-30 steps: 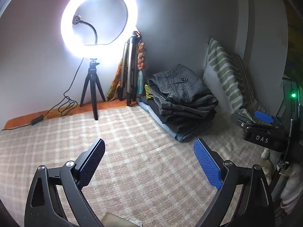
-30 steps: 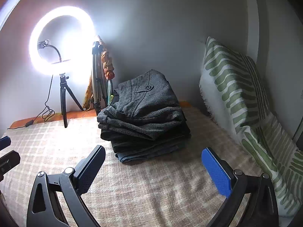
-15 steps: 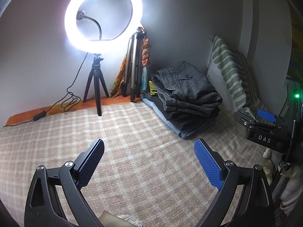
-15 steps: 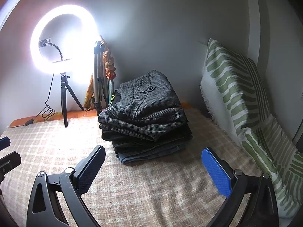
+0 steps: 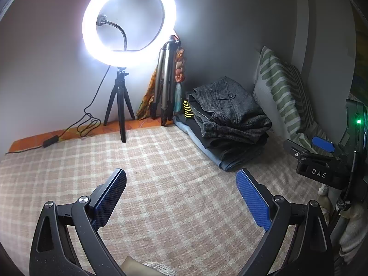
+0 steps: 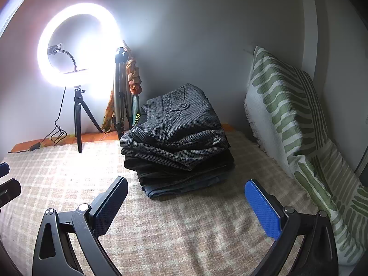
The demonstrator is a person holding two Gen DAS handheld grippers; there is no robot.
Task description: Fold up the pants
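A stack of folded pants (image 6: 181, 135) sits on the checked bed cover, grey houndstooth pair on top, dark and blue denim pairs beneath. It also shows in the left wrist view (image 5: 227, 119) at the back right. My left gripper (image 5: 181, 195) is open and empty above the checked cover, short of the stack. My right gripper (image 6: 186, 200) is open and empty, just in front of the stack. The right gripper's body (image 5: 322, 161) shows at the right edge of the left wrist view.
A lit ring light on a small tripod (image 5: 124, 46) stands at the back left with its cable (image 5: 87, 124) trailing along the orange strip. A folded metal tripod (image 5: 165, 80) leans on the wall. A green-striped pillow (image 6: 299, 126) lines the right side.
The left view has shifted slightly, so the ring light and stack sit a bit further right and higher. The right gripper barely moved. Both stay open.
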